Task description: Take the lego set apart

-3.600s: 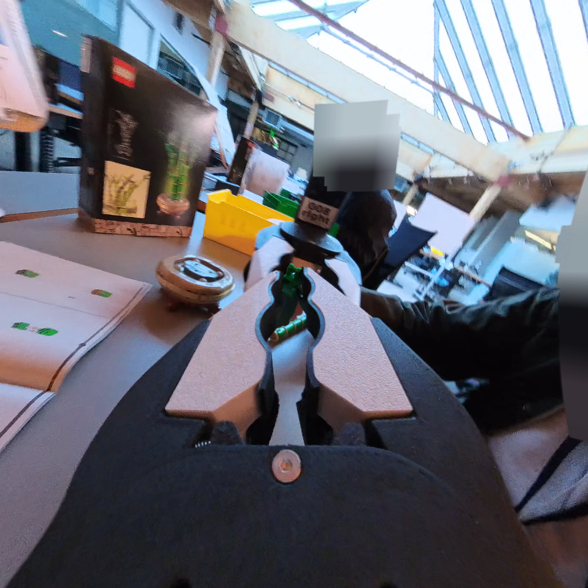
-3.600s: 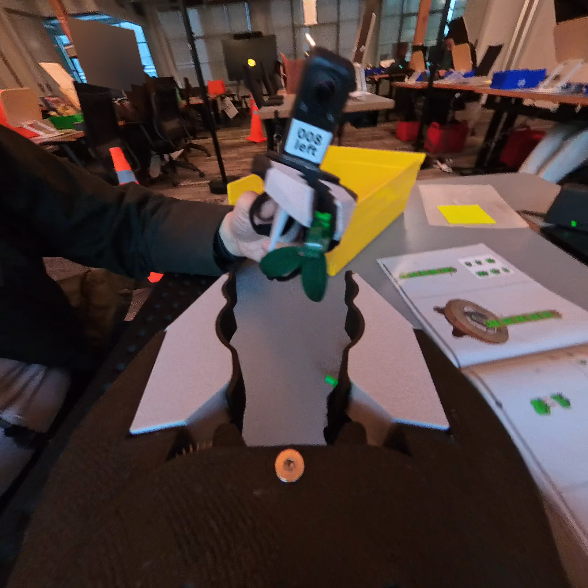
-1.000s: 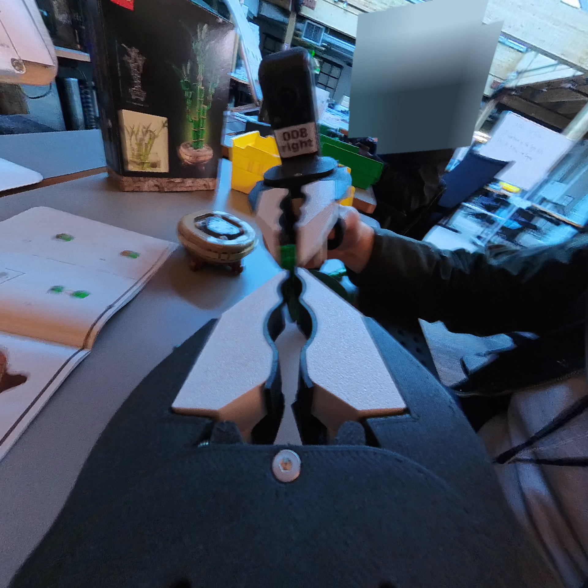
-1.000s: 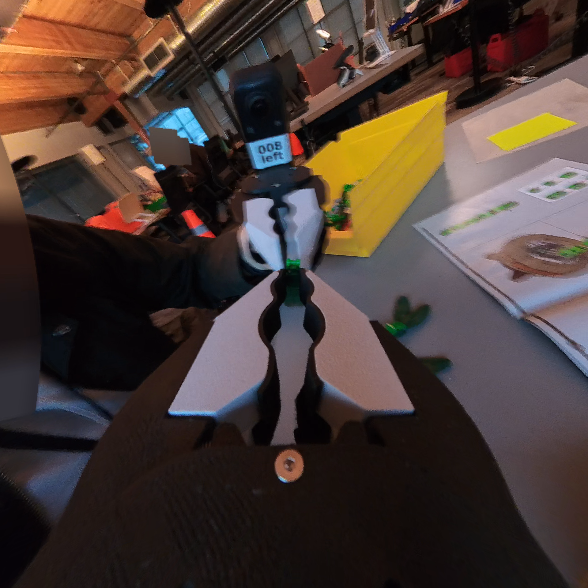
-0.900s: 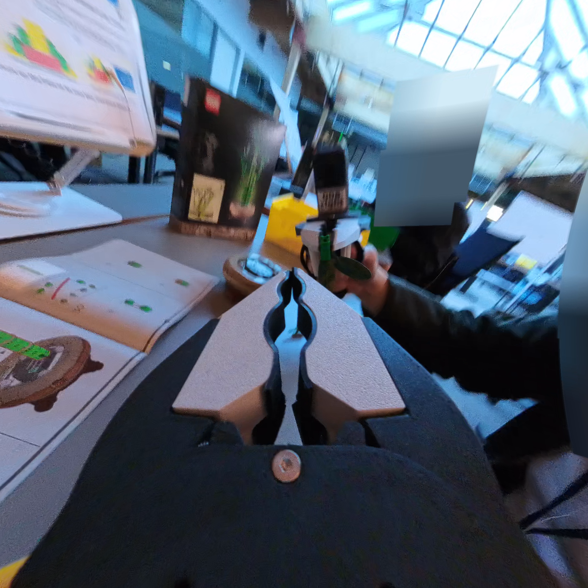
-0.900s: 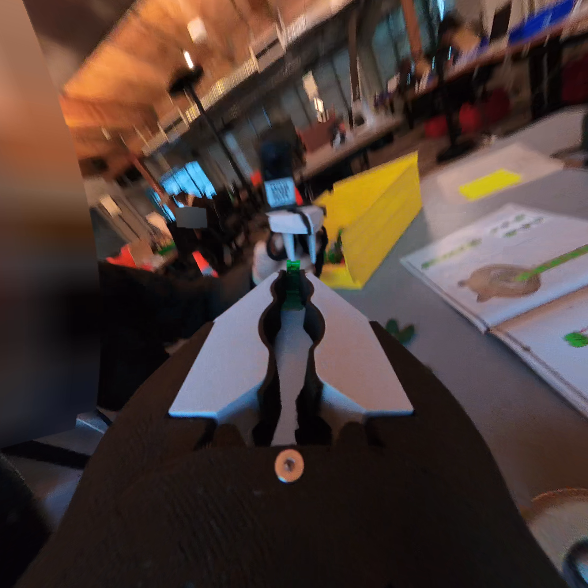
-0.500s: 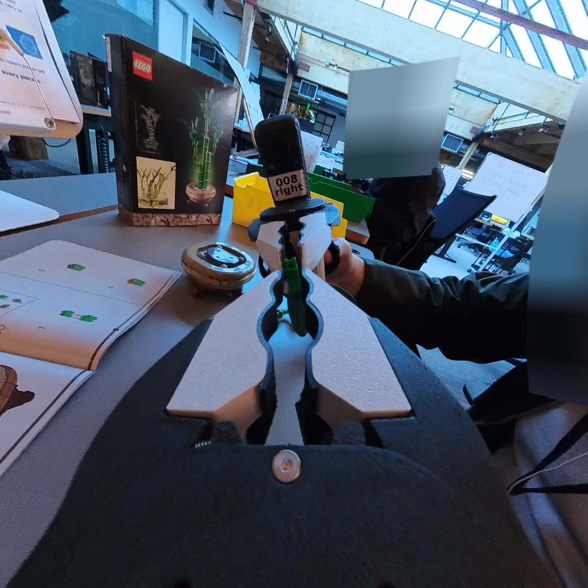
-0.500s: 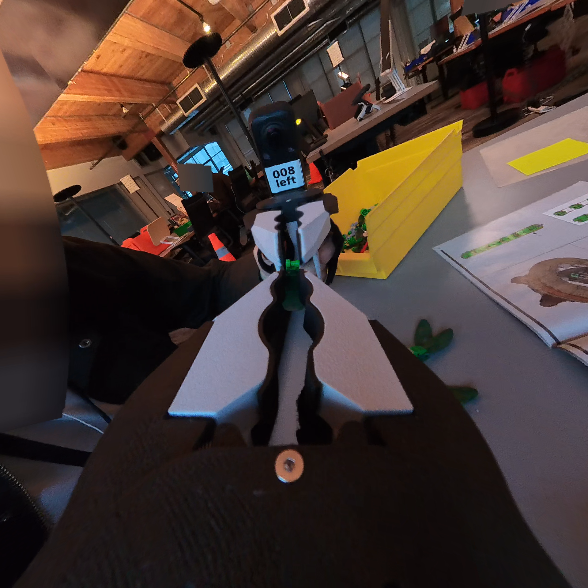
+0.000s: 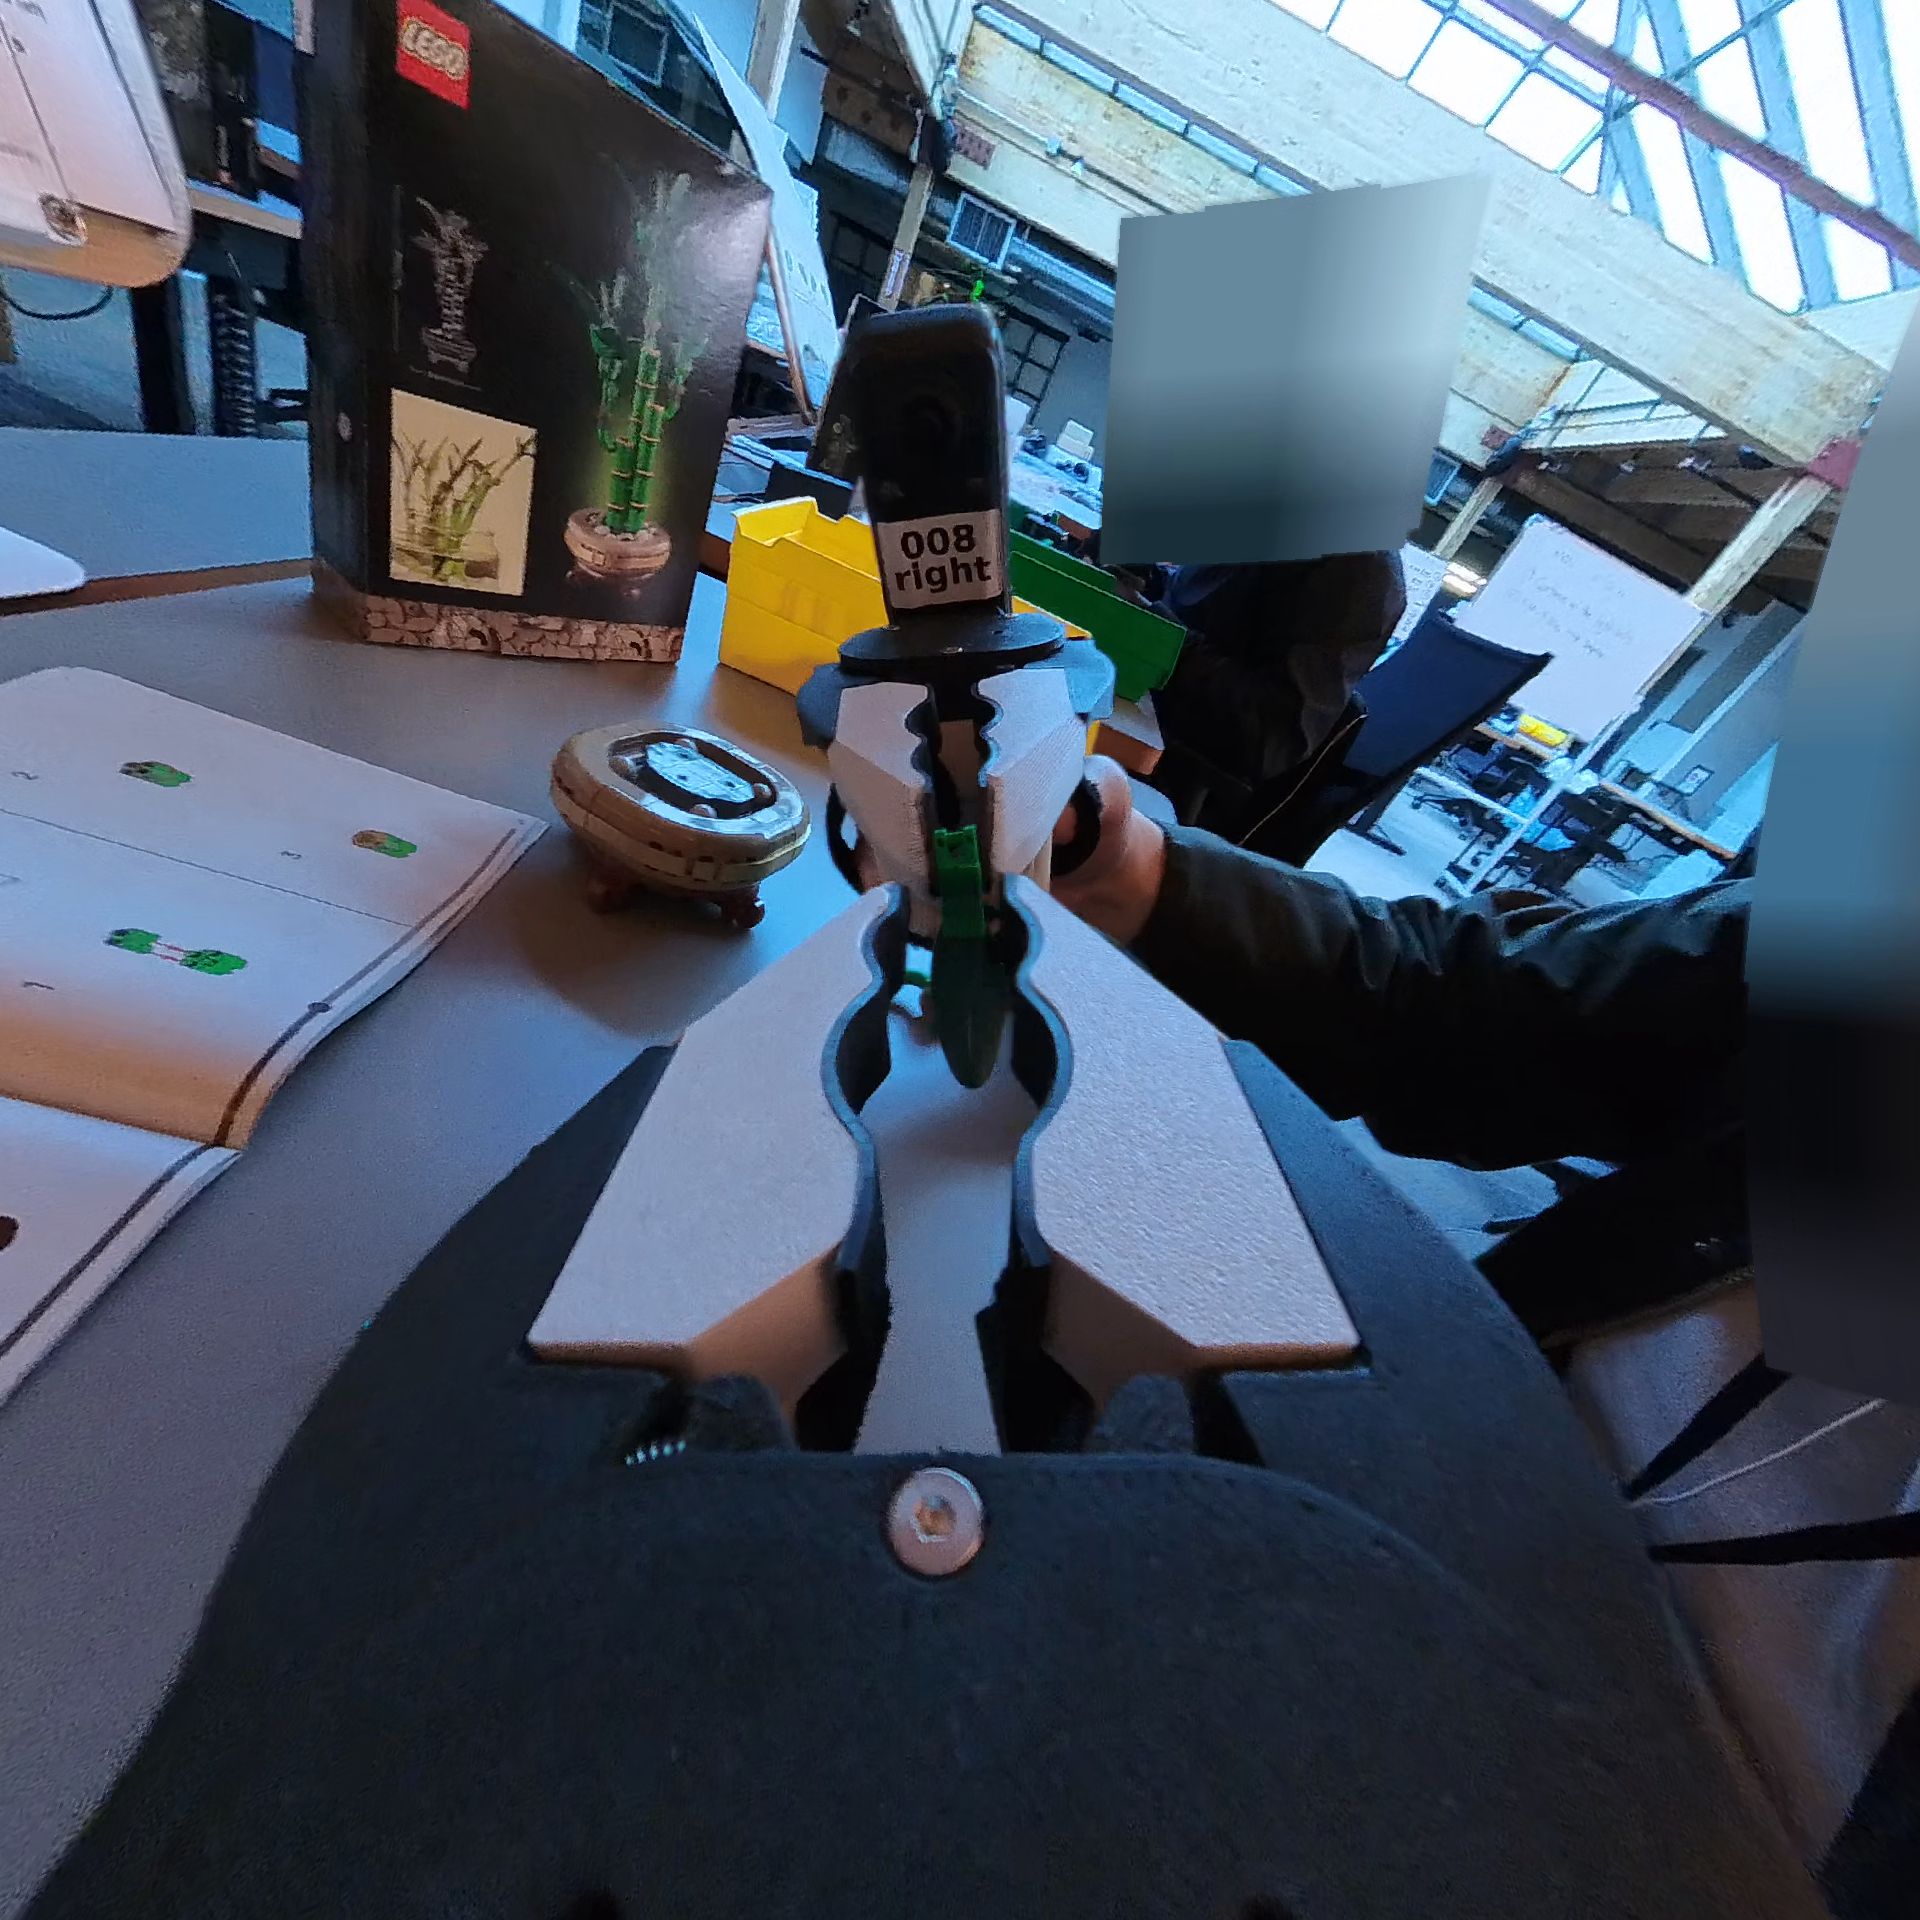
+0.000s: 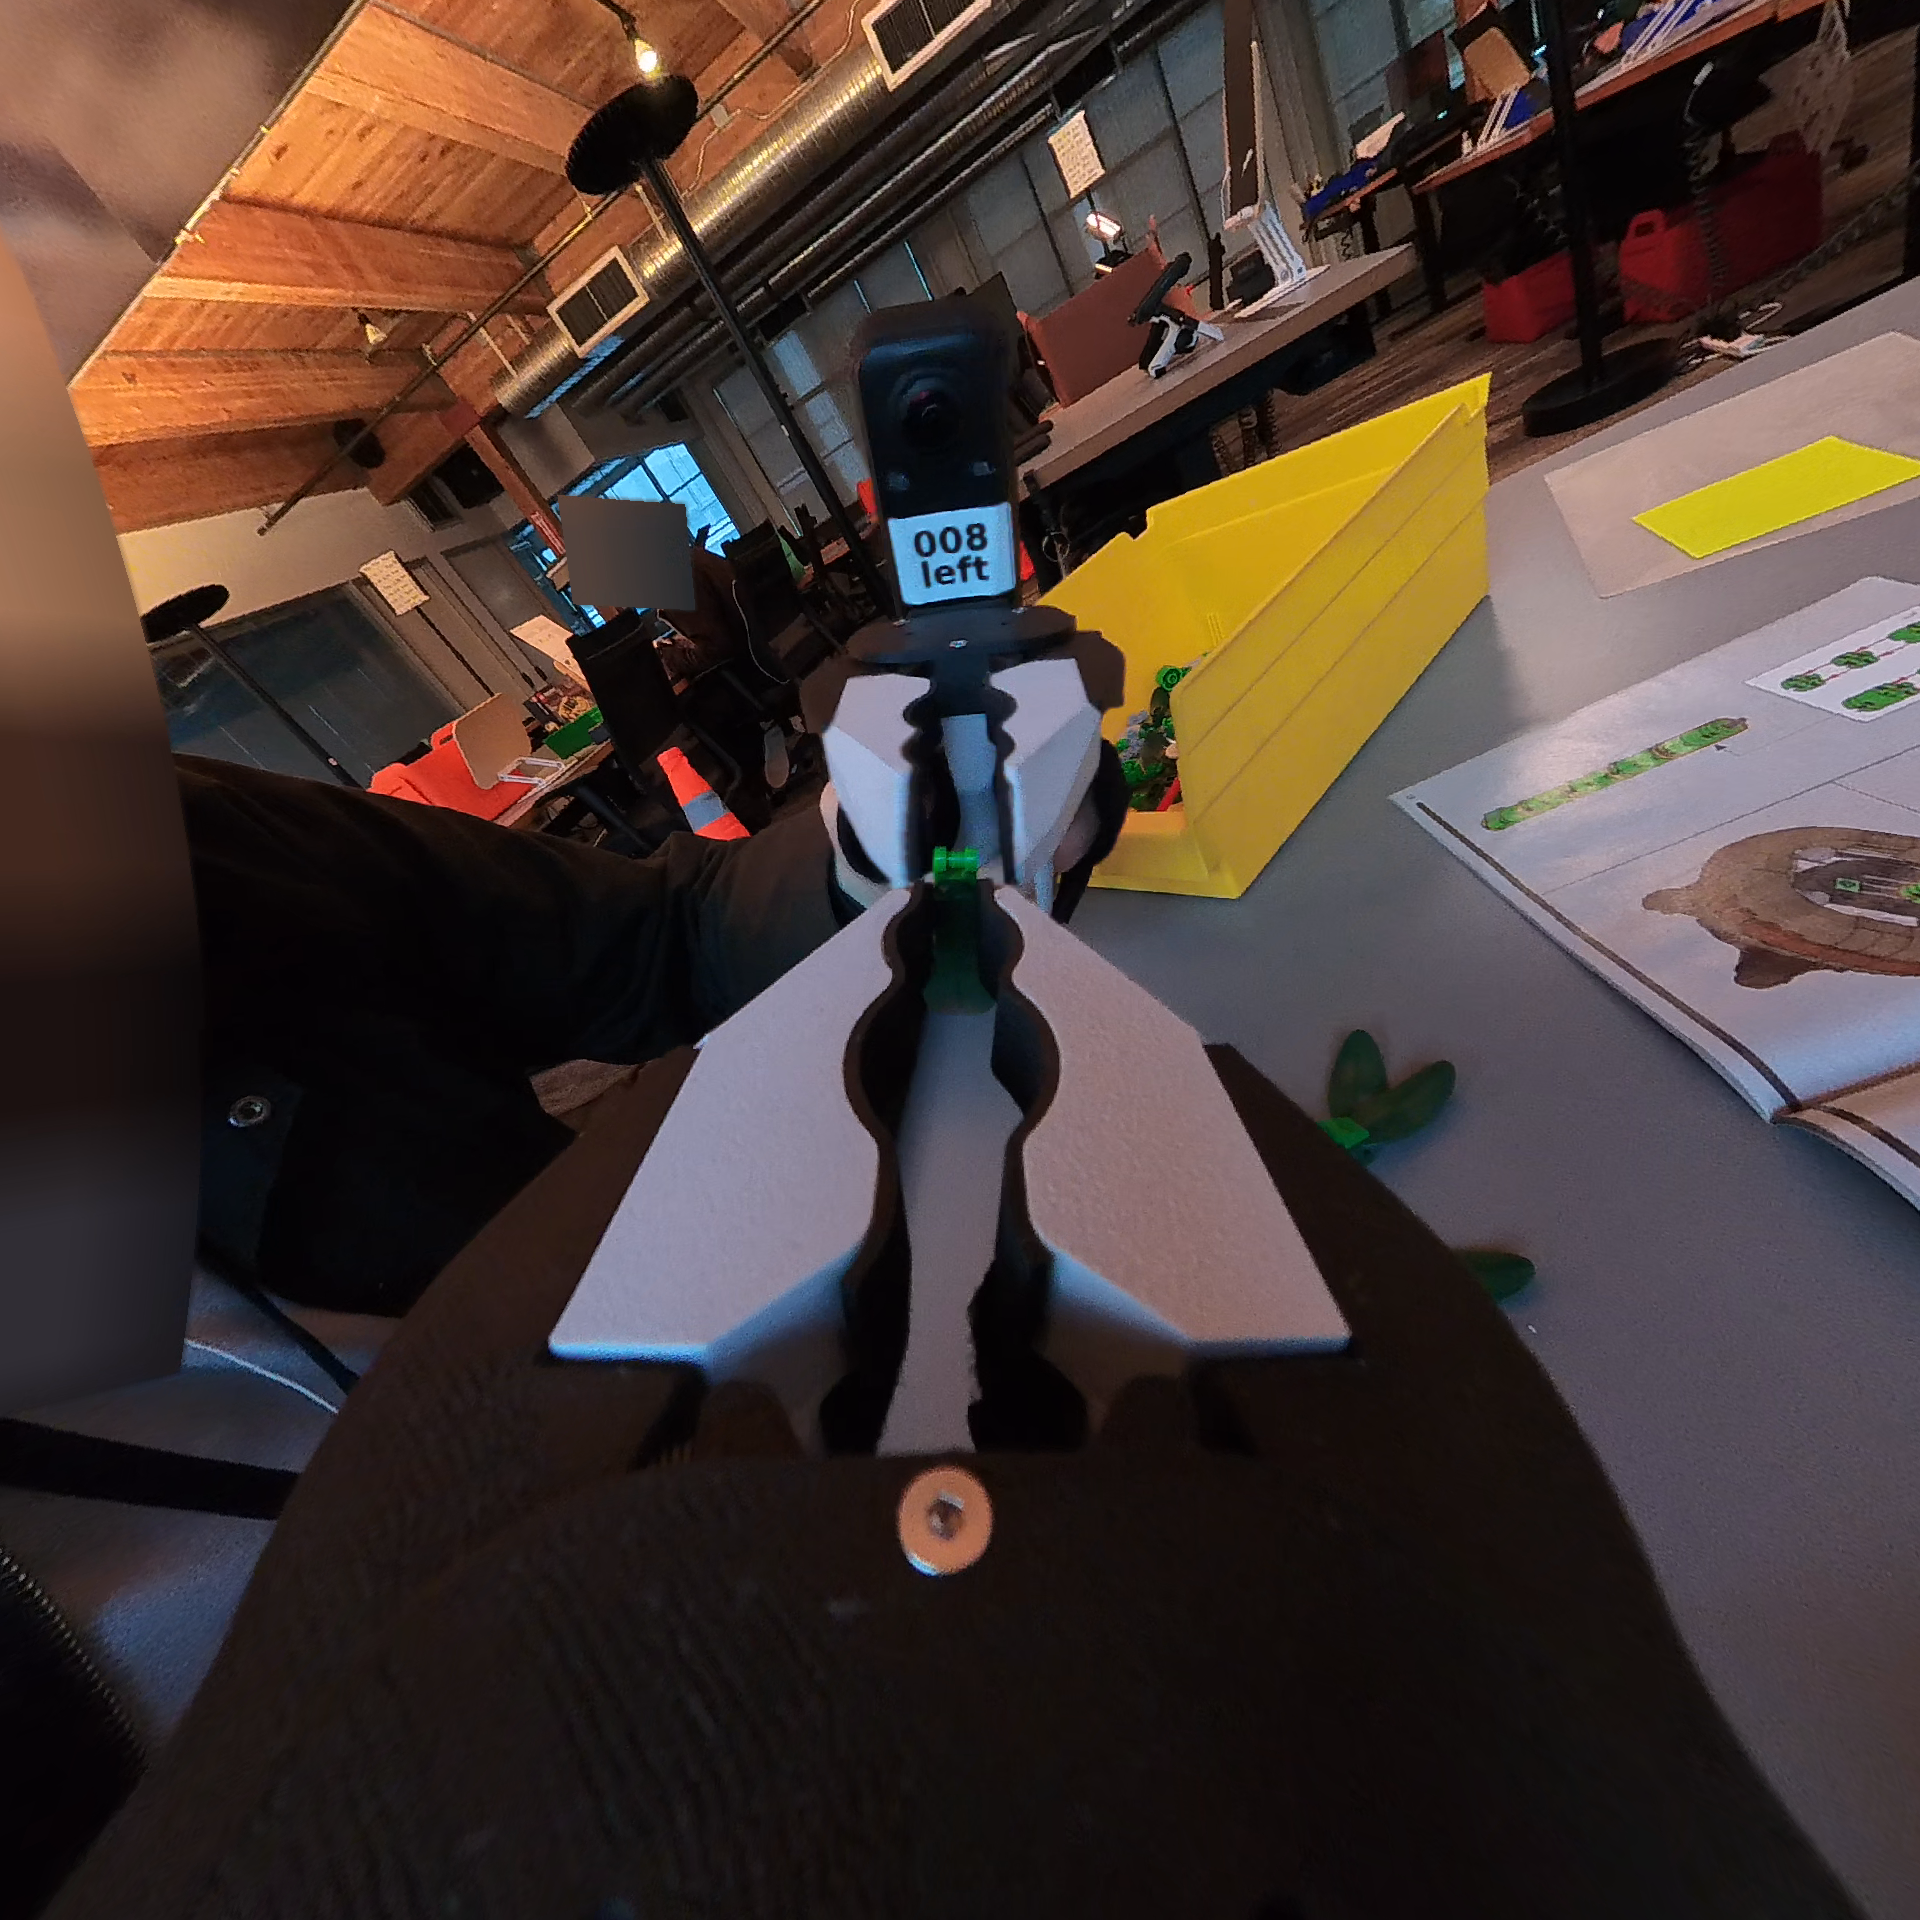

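A small green lego stem piece [image 10: 956,961] with a dark green leaf [image 9: 968,1023] is held in the air between the two grippers, which face each other tip to tip. My right gripper [image 10: 954,899] is shut on the piece. My left gripper [image 9: 954,906] has its jaws narrowly apart around the hanging leaf, with a gap showing on the leaf's left side. The round brown pot base [image 9: 681,805] of the set stands on the grey table behind them.
Loose green leaves [image 10: 1382,1096] lie on the table by my right gripper. A yellow bin [image 10: 1320,644] holds several green parts. The open instruction booklet [image 9: 208,883] lies to the left, with the set's black box [image 9: 520,343] behind it. A person's dark sleeve [image 9: 1403,997] crosses on the right. The tips of both grippers are at nearly the same place.
The grippers pulled apart a second ago, the right one keeping the green piece. They have come back together, and my left gripper's jaws have opened slightly around the leaf.
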{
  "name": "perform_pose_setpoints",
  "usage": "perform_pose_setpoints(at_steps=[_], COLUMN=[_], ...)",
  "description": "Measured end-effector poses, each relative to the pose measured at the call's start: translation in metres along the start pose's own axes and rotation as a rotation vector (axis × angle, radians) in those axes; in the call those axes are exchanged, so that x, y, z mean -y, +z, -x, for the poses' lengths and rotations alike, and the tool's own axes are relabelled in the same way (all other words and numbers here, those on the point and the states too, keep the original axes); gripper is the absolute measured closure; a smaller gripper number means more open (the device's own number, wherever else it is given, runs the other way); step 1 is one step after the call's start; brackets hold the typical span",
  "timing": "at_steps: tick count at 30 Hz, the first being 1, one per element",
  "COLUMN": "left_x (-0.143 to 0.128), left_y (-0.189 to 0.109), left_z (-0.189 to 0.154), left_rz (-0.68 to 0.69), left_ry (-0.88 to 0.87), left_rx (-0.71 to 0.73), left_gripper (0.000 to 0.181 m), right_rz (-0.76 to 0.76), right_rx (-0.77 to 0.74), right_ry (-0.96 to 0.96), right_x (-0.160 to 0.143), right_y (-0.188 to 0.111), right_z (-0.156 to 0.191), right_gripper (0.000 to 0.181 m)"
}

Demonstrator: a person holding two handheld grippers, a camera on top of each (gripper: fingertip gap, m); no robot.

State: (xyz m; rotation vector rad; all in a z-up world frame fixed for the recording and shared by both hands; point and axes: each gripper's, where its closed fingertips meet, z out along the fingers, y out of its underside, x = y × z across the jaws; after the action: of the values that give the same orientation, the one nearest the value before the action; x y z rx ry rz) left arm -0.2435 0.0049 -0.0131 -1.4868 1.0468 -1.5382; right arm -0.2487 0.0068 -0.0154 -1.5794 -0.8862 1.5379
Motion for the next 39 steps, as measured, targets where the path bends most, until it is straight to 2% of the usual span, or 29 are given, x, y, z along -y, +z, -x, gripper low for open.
perform_pose_setpoints(at_steps=[2,4,14,16,18,19,22,26,29,31,34,37,39], left_x=[0.000,-0.002,-0.002,0.024,0.054,0.056,0.041,0.019,0.010,0.005,-0.008,-0.024,-0.033], left_y=[0.001,0.002,-0.001,-0.023,-0.052,-0.057,-0.043,-0.026,-0.025,-0.023,-0.018,-0.013,-0.012], left_z=[-0.004,0.000,-0.004,0.007,0.010,0.010,0.006,0.005,0.013,0.014,0.010,0.008,0.007], left_rz=[-0.003,0.011,0.043,-0.094,-0.248,-0.265,-0.192,-0.076,-0.023,0.019,0.093,0.175,0.223], left_ry=[-0.026,-0.013,0.042,0.006,-0.076,-0.086,-0.055,-0.089,-0.067,-0.038,-0.066,-0.178,-0.261], left_rx=[-0.033,-0.006,0.007,0.058,0.010,-0.004,-0.005,-0.033,0.003,0.022,-0.005,-0.064,-0.099], left_gripper=[0.168,0.176,0.176,0.177,0.176,0.176,0.176,0.176,0.176,0.176,0.175,0.175,0.175], right_rz=[0.012,0.021,0.040,-0.019,-0.113,-0.120,-0.045,0.209,0.432,0.486,0.371,0.265,0.278], right_rx=[-0.004,-0.011,0.019,-0.008,-0.031,-0.025,0.044,0.067,-0.010,-0.018,-0.043,-0.155,-0.252], right_ry=[-0.004,-0.005,0.002,0.004,-0.013,-0.017,0.031,0.116,0.003,-0.047,-0.107,-0.412,-0.656], right_x=[-0.002,-0.004,-0.005,0.007,0.025,0.028,0.012,-0.044,-0.088,-0.097,-0.071,-0.039,-0.034], right_y=[0.001,0.002,0.000,-0.019,-0.043,-0.048,-0.033,0.010,0.023,0.024,0.022,0.011,0.007], right_z=[-0.001,-0.002,0.004,-0.001,-0.003,-0.002,0.003,0.001,-0.012,-0.013,-0.014,-0.013,-0.011], right_gripper=[0.175,0.175,0.175,0.175,0.175,0.175,0.175,0.175,0.174,0.173,0.150,0.150,0.150])
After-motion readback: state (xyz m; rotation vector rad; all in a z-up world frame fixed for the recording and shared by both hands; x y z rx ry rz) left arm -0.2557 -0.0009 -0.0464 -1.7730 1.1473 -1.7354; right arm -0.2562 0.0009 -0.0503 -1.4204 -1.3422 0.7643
